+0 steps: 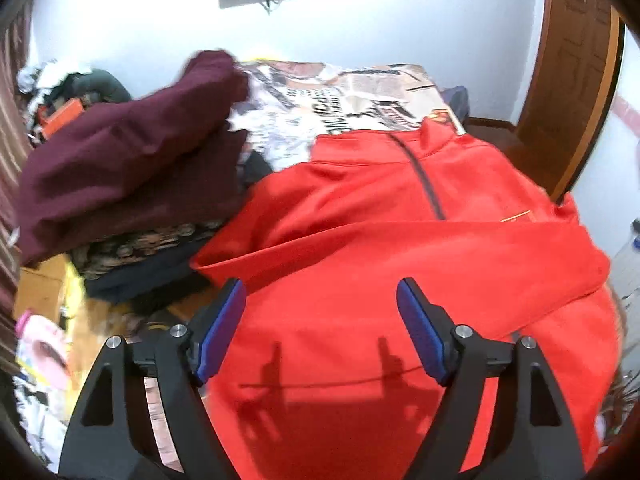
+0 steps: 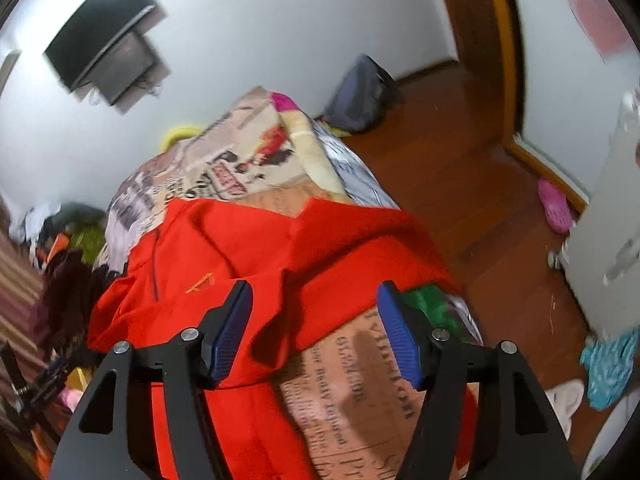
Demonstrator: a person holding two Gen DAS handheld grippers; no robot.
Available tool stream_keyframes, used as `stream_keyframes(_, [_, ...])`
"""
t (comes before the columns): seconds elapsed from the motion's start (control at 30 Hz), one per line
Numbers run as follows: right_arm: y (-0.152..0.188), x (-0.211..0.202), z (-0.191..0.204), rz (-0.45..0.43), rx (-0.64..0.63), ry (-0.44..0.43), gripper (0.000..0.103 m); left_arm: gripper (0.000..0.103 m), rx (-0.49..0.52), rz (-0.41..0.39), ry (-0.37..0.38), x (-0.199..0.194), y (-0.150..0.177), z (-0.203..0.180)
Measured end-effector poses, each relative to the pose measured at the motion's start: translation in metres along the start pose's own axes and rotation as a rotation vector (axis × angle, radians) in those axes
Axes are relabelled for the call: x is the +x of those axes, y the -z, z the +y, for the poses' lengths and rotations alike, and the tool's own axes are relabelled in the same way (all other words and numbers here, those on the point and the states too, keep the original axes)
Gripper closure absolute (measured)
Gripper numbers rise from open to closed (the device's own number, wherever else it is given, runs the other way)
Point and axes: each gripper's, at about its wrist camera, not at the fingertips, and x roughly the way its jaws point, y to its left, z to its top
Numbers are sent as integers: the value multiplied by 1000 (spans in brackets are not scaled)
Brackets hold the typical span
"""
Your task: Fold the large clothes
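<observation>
A large red zip-neck top [image 1: 400, 248] lies spread on a bed with a newspaper-print cover [image 1: 340, 100]. One sleeve is folded across its chest. My left gripper [image 1: 320, 312] is open and empty, hovering above the top's lower body. In the right wrist view the red top [image 2: 248, 248] lies rumpled, with its right side folded in over the cover [image 2: 360, 392]. My right gripper [image 2: 314, 320] is open and empty above the top's right edge.
A pile of maroon and dark clothes [image 1: 128, 168] sits on the bed left of the top. A wooden door [image 1: 576, 60] stands at right. A dark bag [image 2: 360, 96], pink slippers [image 2: 554, 206] and a teal cloth [image 2: 608, 364] lie on the wooden floor.
</observation>
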Motion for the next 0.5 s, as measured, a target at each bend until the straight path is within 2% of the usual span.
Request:
stream_keyframes(0.17, [4,42,-40,119,161,-48,42,26,-37,78,107,29,-5,-18])
stream_keyframes(0.33, [11,80,-70,210,297,-88,42,26,-85,183,193,60,7,-31])
stream_keyframes(0.5, [3,99,-77,205,338,-79,42,26,-87,238,202,83,16,-41])
